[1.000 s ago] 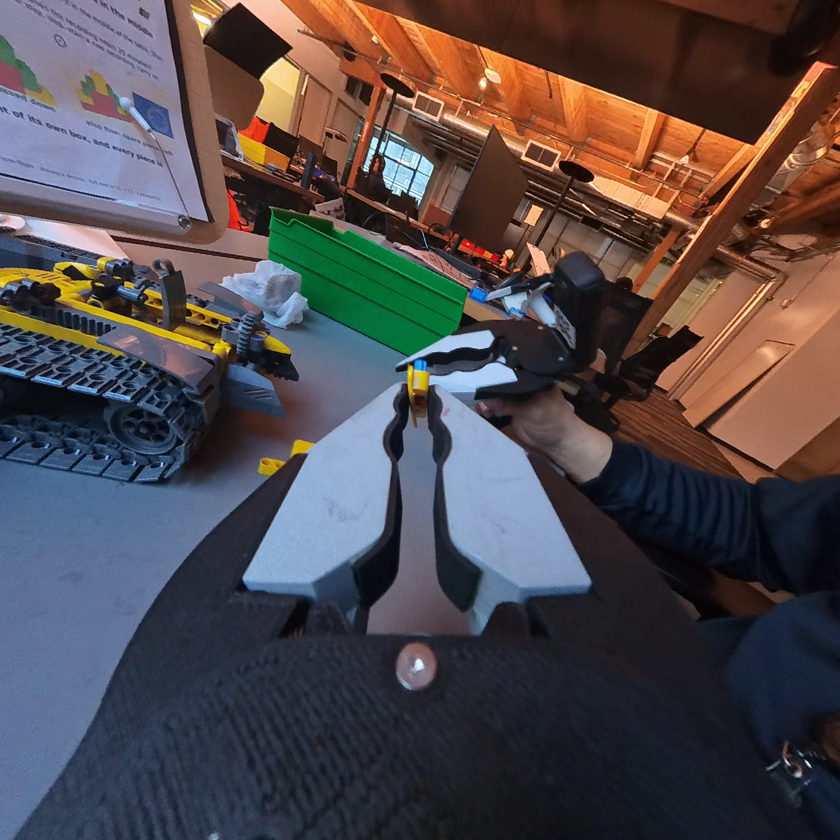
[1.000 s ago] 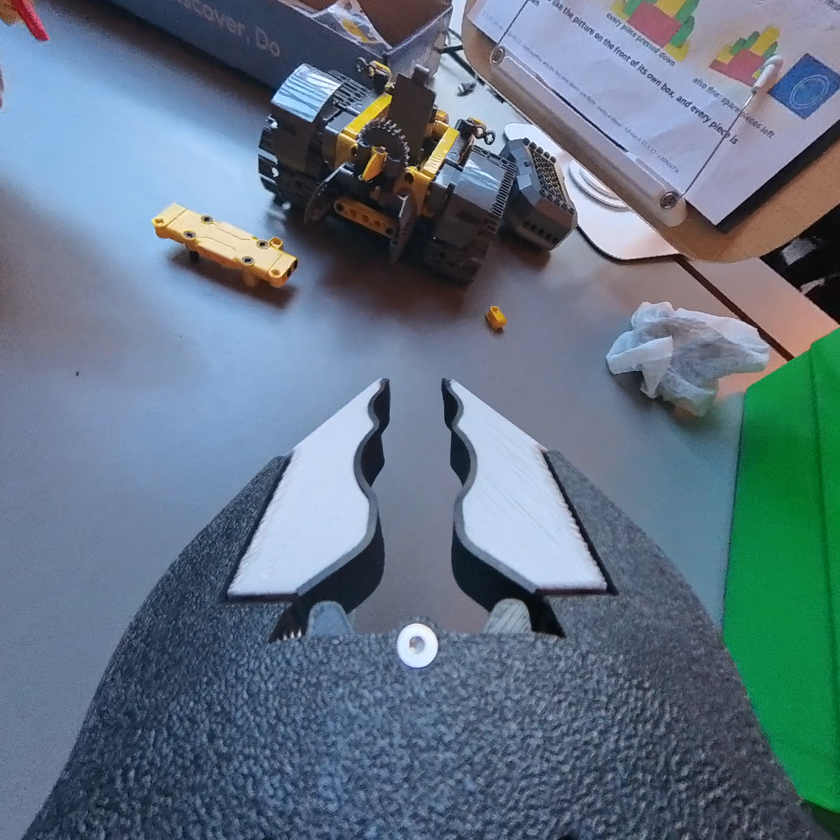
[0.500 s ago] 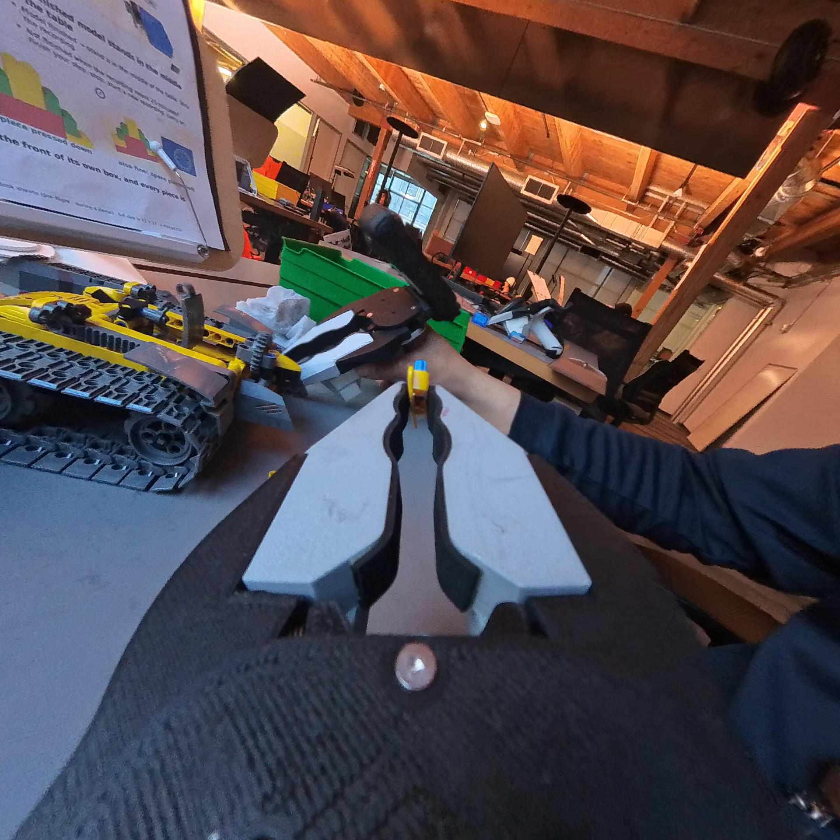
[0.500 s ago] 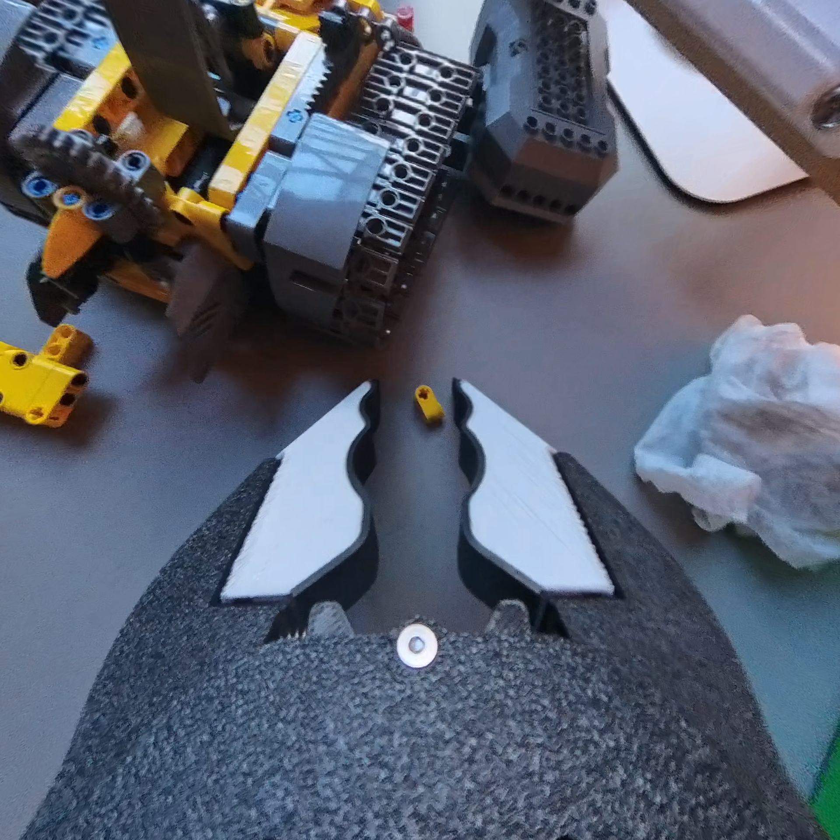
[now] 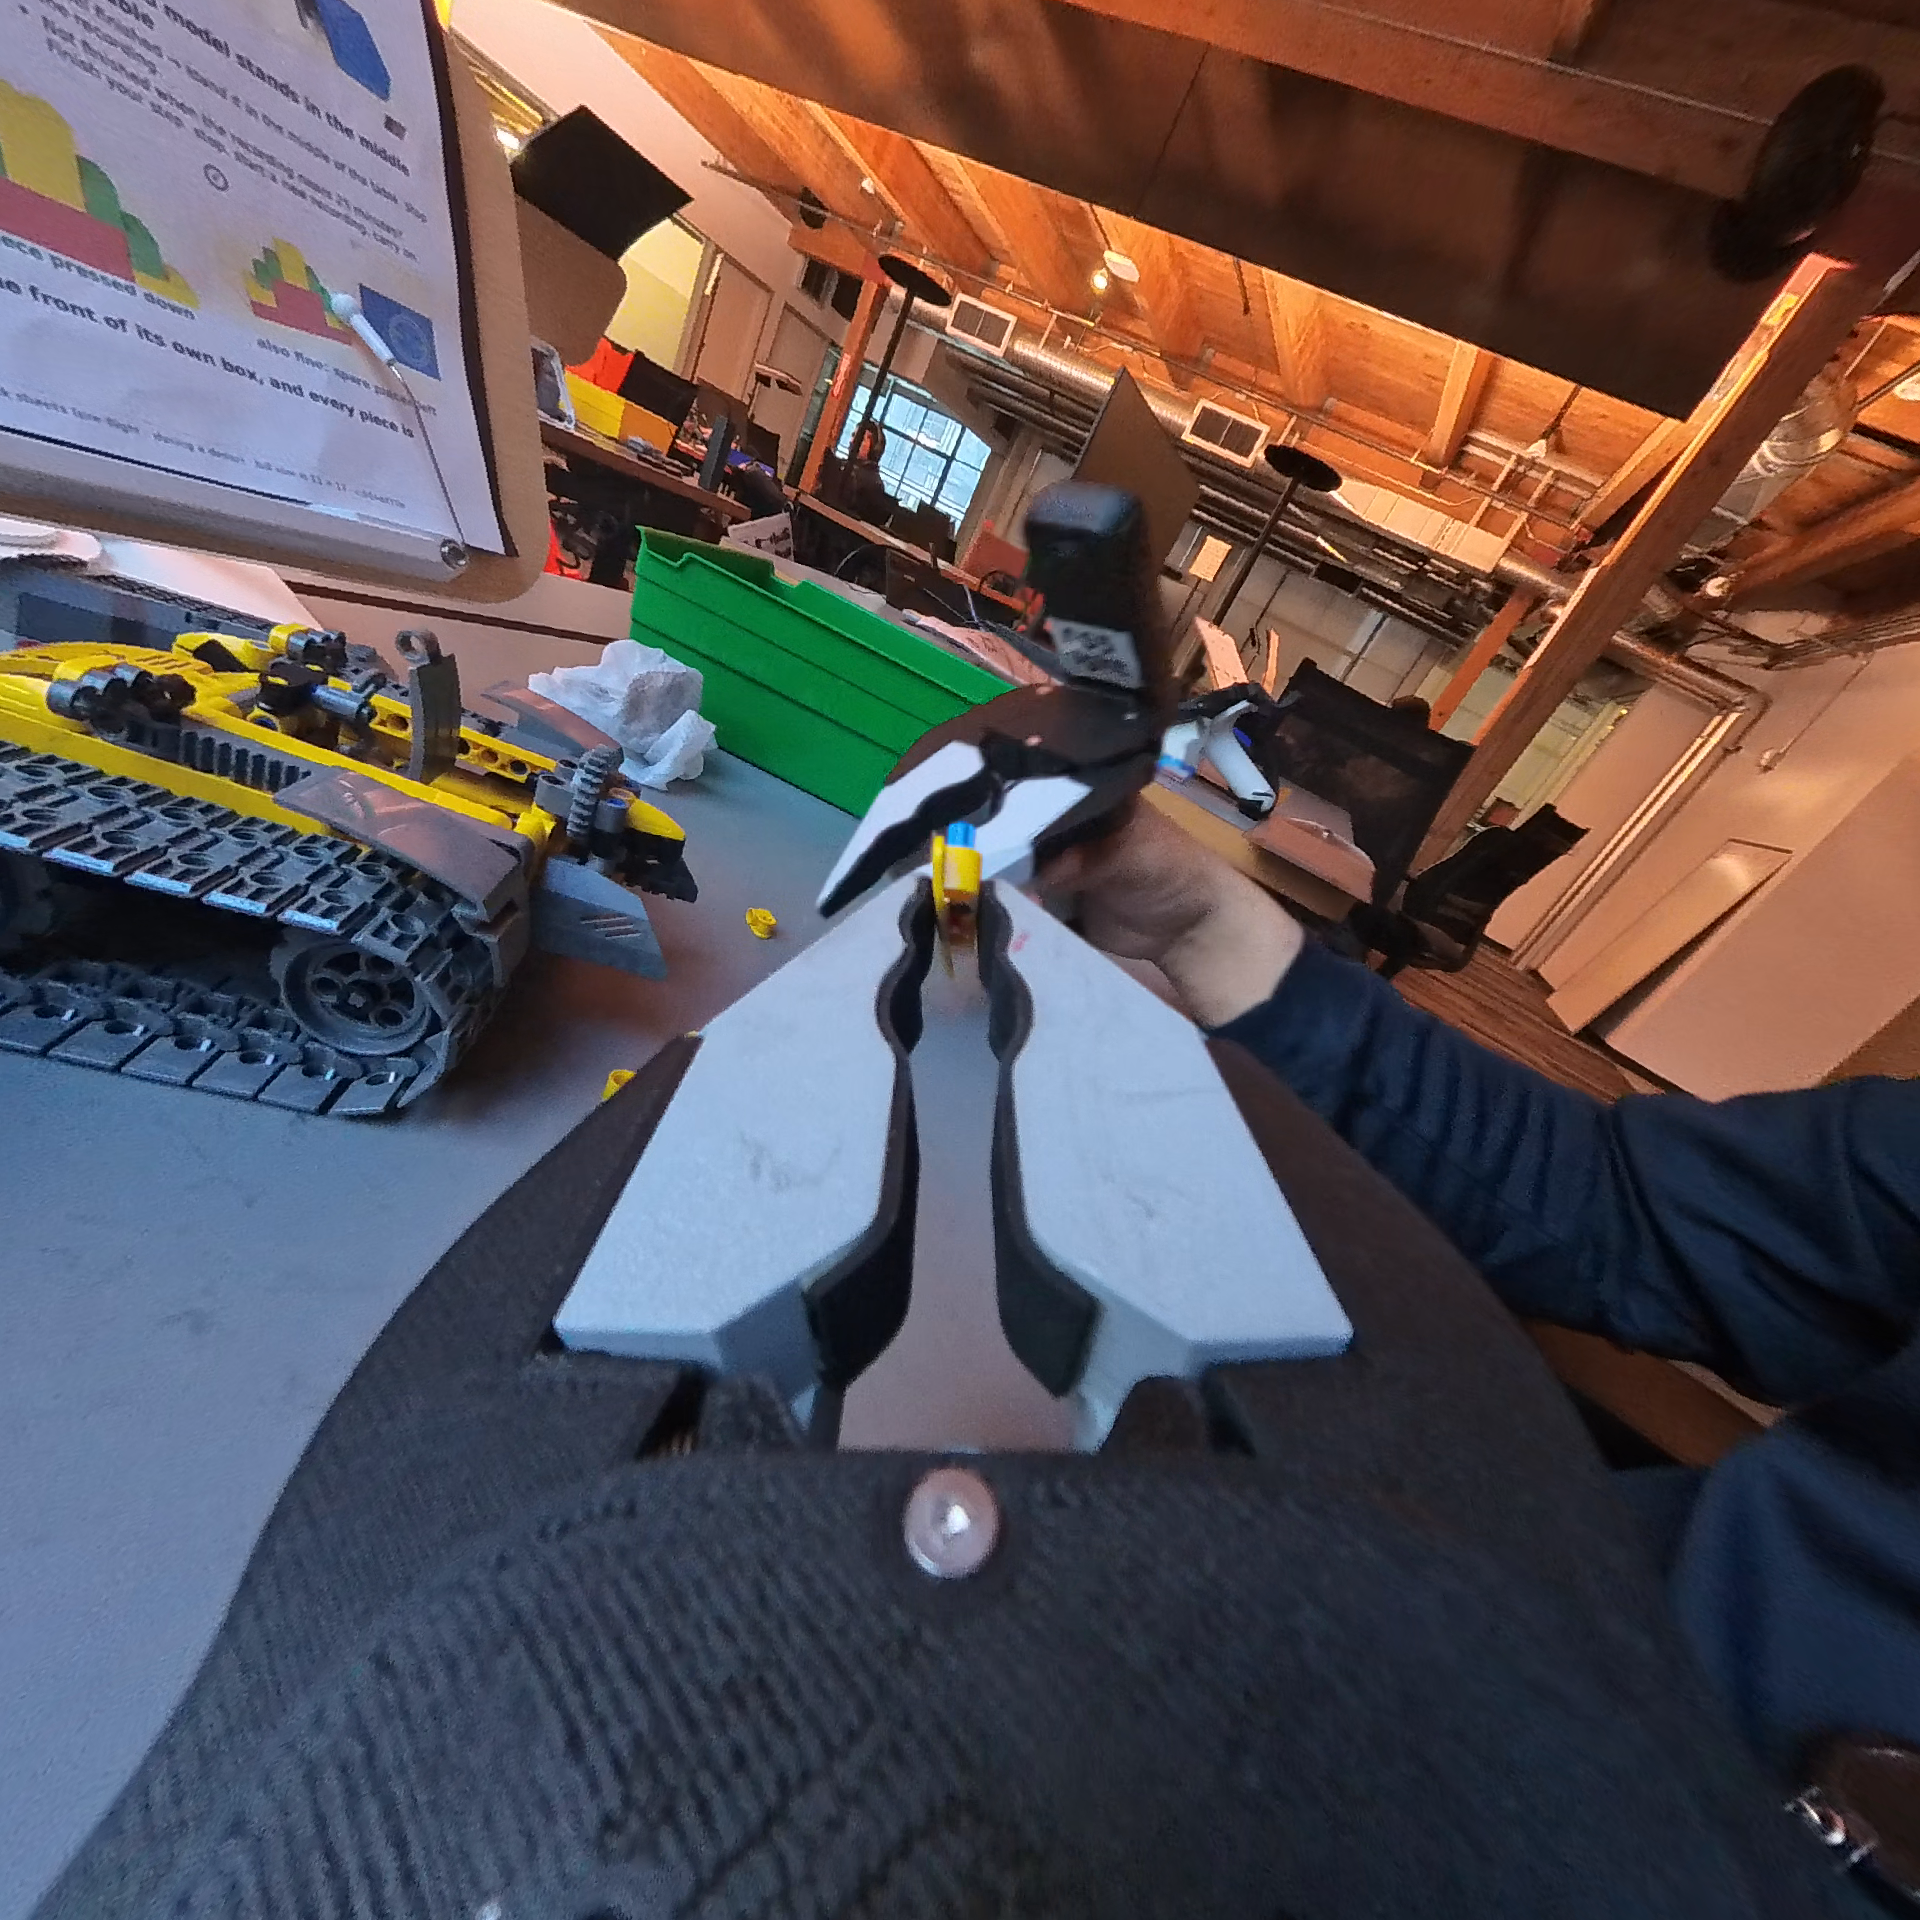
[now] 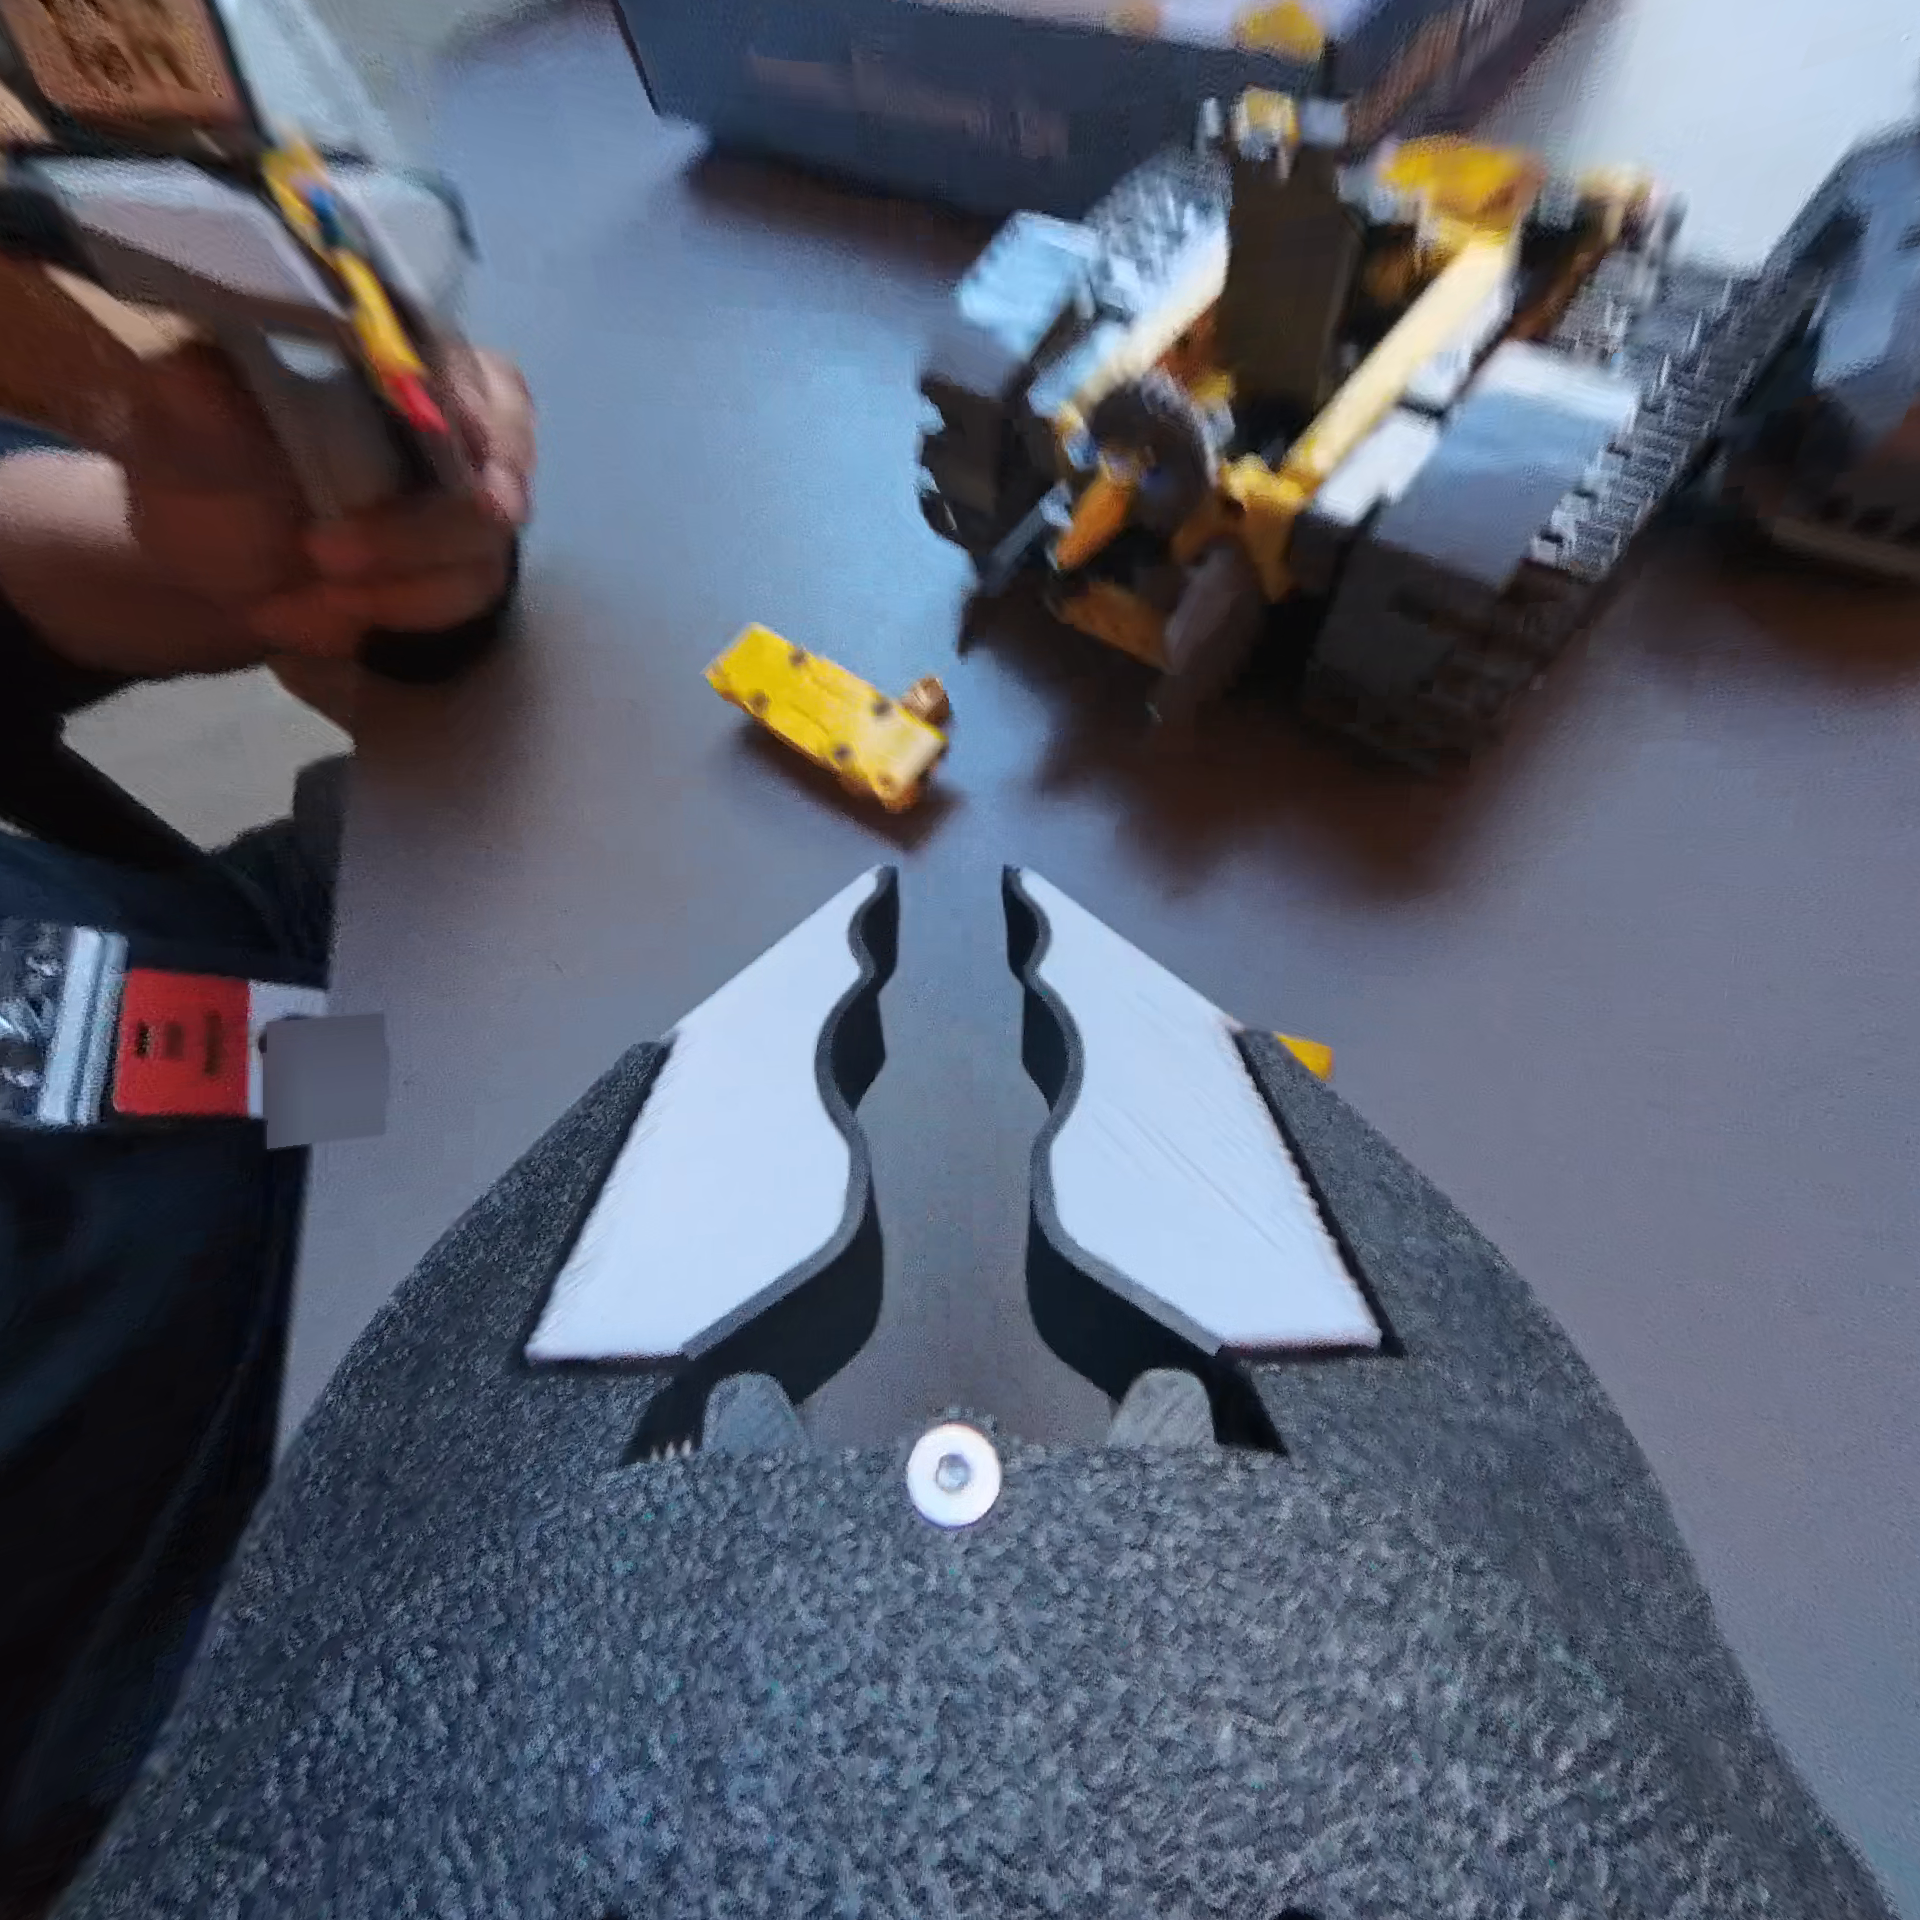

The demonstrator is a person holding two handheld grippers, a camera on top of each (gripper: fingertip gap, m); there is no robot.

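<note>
Comparing with half a second ago, the right tool (image 6: 949, 883) has lifted away from the tracked brick model (image 6: 1340, 499), and the tiny yellow piece that lay between its tips now sits on the counter (image 6: 1610, 1039) just beside its right finger (image 6: 1304, 1051). Its jaws stand apart with nothing between them.

At left, the left tool (image 5: 951, 914) is clamped on a small yellow part with a blue pin (image 5: 954, 868), raised above the counter. In the left wrist view the right tool (image 5: 935, 821) hangs just behind that part; contact cannot be judged.

A yellow beam assembly (image 6: 831, 727) lies just ahead of the right tool's tips, between the person's left hand (image 6: 312, 520) and the model, apart from both. Farther right are a crumpled tissue (image 5: 634, 707) and a green bin (image 5: 800, 696).

Open counter lies around the right tool; a dark box (image 6: 935, 83) bounds the far edge.
</note>
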